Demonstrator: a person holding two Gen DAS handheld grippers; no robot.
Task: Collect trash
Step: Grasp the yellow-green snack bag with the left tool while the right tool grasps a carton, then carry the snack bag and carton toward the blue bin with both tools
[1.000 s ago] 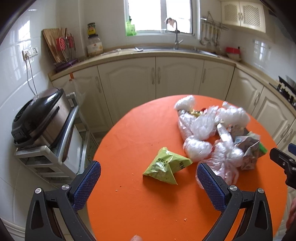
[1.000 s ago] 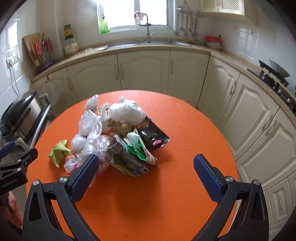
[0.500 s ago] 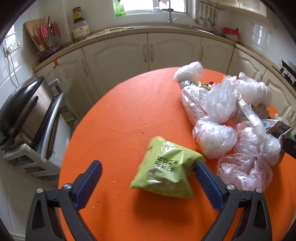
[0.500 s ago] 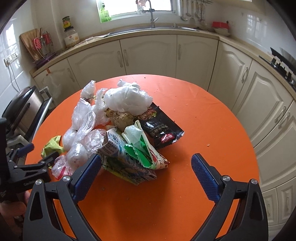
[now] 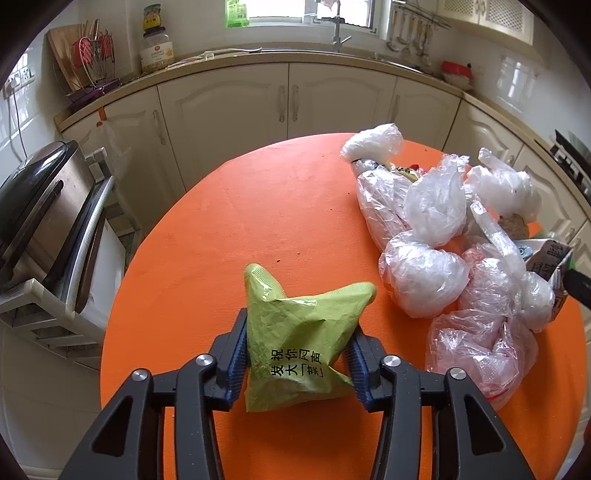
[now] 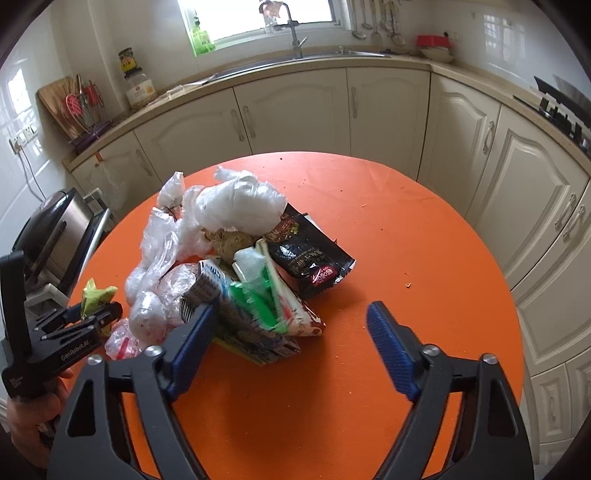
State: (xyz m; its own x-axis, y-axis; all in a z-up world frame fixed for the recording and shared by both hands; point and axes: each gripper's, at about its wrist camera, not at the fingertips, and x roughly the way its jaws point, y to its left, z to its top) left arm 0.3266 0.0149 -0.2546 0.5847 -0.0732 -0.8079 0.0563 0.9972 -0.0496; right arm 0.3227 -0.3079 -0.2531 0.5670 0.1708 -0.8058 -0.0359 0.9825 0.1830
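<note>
My left gripper [image 5: 297, 354] is closing on the green packet [image 5: 299, 339] — pads pressing it; right gripper [image 6: 291, 332] narrowing, open — wrappers [image 6: 258, 310] between.

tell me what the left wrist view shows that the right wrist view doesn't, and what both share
Only the left wrist view: black printed characters on the green bag, with the left hand-held gripper closing on it, pads already pressing its sides.

Only the right wrist view: the black snack packet, the green-and-white wrapper, the right hand-held gripper closing with nothing pinched yet, and the hand holding the left gripper.

Both: the orange table, the clear plastic bags, the green bag, the sink tap.
</note>
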